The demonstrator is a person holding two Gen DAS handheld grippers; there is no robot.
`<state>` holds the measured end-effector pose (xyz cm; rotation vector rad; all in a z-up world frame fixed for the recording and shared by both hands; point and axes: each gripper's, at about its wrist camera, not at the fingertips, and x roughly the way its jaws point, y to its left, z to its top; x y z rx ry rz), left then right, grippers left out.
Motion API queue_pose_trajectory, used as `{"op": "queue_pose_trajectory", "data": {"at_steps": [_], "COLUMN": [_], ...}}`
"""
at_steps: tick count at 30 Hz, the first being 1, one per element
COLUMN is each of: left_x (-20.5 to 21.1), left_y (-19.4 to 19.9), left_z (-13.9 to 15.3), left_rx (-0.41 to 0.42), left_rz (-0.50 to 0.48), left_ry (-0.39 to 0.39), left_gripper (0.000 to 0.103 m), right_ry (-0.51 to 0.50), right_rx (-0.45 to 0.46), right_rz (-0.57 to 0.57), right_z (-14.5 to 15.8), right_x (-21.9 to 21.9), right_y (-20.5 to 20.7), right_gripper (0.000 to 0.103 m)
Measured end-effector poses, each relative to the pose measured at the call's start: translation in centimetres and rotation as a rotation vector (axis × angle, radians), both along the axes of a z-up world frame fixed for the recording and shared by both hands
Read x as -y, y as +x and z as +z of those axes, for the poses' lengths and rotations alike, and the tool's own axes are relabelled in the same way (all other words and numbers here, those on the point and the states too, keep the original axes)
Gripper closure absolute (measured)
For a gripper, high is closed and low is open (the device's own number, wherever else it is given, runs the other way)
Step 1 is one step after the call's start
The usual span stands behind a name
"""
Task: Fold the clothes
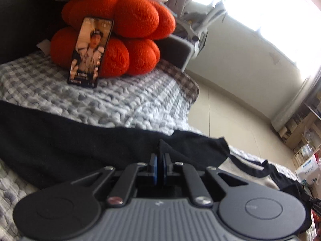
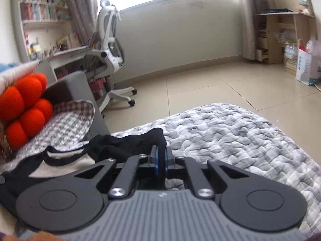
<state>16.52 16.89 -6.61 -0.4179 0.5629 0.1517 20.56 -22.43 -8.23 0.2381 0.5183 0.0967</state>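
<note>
Both left tongs [image 1: 160, 161] and right tongs [image 2: 160, 156] pinch the black garment [image 1: 80, 140] over the quilt [image 2: 230, 136].

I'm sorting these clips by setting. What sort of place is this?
Most likely a bedroom that doubles as a study: a quilted bed cover fills the foreground, an office chair stands at a desk, and bookshelves line the wall by the window.

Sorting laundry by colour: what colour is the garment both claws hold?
Black garment, clearest in the left wrist view.
</note>
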Motion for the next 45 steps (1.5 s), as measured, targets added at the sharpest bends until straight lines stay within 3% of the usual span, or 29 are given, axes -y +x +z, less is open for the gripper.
{"op": "queue_pose_trajectory", "data": {"at_steps": [5,9,10,14,15,16,20,22,24,29,33,36,41,43,45], "left_x": [0.1,-0.3,-0.4,-1.3,-1.4,-1.6,-0.8,-0.5,-0.3,-0.2,-0.5,-0.8,-0.6,-0.8,-1.0], "left_y": [-0.1,1.1,1.2,1.4,1.5,1.7,1.7,1.7,1.6,0.8,0.6,0.7,1.7,1.6,1.5], "left_z": [0.0,-1.2,-1.4,-1.4,-1.7,-1.9,-2.2,-2.2,-2.2,-1.8,-1.8,-2.1,-2.6,-2.4,-2.2], "left_rx": [0.069,-0.037,-0.046,-0.032,-0.033,-0.034,-0.008,0.006,0.016,0.109,0.14,0.125,0.008,0.011,0.012], "left_rz": [0.026,0.009,0.004,0.0,0.004,0.008,0.02,0.021,0.016,0.009,0.057,0.09,0.055,0.048,0.039], "left_ry": [0.029,0.005,-0.004,-0.07,-0.092,-0.114,-0.084,-0.066,-0.045,-0.035,-0.027,-0.038,-0.037,-0.064,-0.091], "left_gripper": [0.098,0.097,0.096,0.084,0.083,0.083,0.084,0.092,0.099,0.099,0.099,0.099,0.098,0.096,0.095], "right_ry": [0.035,0.066,0.072,0.074,0.066,0.05,-0.009,-0.032,-0.055,-0.033,0.014,0.022,-0.025,-0.062,-0.1], "right_rx": [0.021,-0.023,-0.036,-0.063,-0.066,-0.069,-0.078,-0.077,-0.072,0.046,0.019,-0.005,-0.034,-0.018,-0.001], "right_rz": [-0.053,-0.042,-0.037,0.012,0.026,0.03,0.05,0.063,0.073,-0.02,-0.06,-0.067,-0.022,0.016,0.069], "right_z": [0.0,0.0,0.1,1.2,1.5,1.4,1.0,0.5,0.1,0.7,0.1,0.0,0.5,1.2,1.9], "right_x": [0.8,1.4,1.5,1.7,1.6,1.4,0.5,0.0,-0.4,0.6,1.6,1.6,0.6,-0.2,-1.1], "right_y": [-0.2,0.2,0.2,1.0,1.3,1.8,3.5,4.2,4.8,3.1,3.6,4.0,4.2,3.7,3.3], "right_gripper": [0.098,0.096,0.087,0.076,0.063,0.06,0.06,0.082,0.094,0.095,0.096,0.096,0.092,0.079,0.076]}}
